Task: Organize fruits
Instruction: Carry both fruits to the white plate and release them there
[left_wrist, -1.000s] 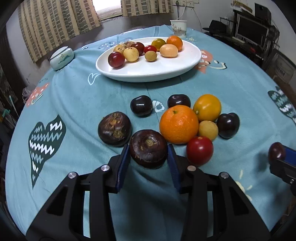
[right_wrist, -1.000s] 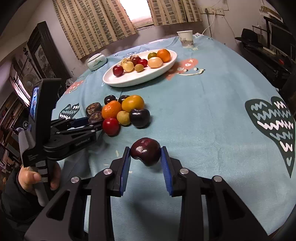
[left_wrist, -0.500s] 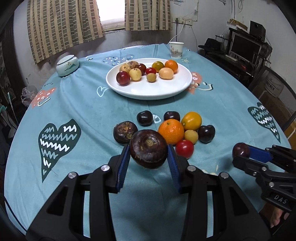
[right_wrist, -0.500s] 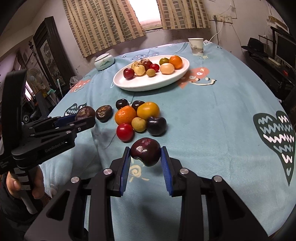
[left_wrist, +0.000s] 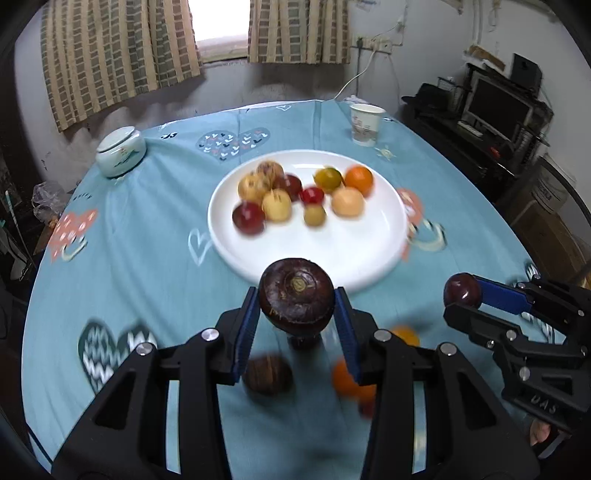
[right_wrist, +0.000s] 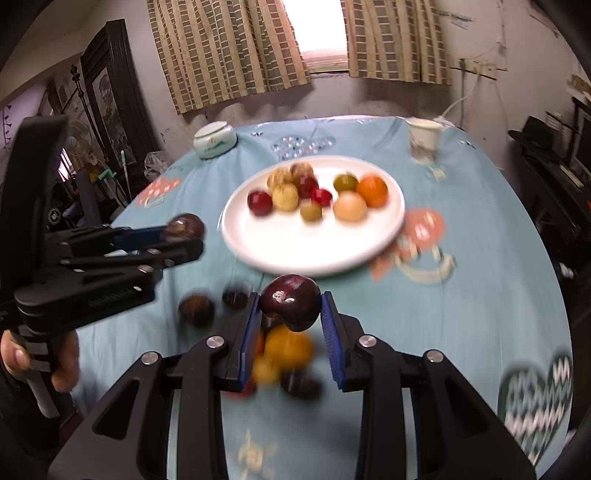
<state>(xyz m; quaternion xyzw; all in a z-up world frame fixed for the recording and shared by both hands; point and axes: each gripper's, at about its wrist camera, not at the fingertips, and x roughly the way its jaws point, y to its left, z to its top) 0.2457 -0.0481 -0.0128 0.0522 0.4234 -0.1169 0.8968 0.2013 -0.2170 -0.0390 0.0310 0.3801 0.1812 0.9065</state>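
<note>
Two loads airborne: left gripper (left_wrist: 295, 317) clamped on dark brown round water chestnut (left_wrist: 296, 290), right gripper (right_wrist: 291, 325) clamped on dark red plum (right_wrist: 290, 301). Round white ceramic plate (left_wrist: 332, 258) dead ahead of both, beyond fingertips; left looks nearer its rim.

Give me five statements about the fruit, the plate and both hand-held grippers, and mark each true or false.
1. The left hand-held gripper is shut on a dark brown water chestnut. True.
2. The right hand-held gripper is empty. False: it is shut on a dark red plum.
3. The white plate already holds several fruits. True.
4. The paper cup stands on the plate. False: it stands on the teal tablecloth, beyond the plate.
5. All fruit has left the cloth. False: blurred fruits, an orange among them, lie below the grippers.
</note>
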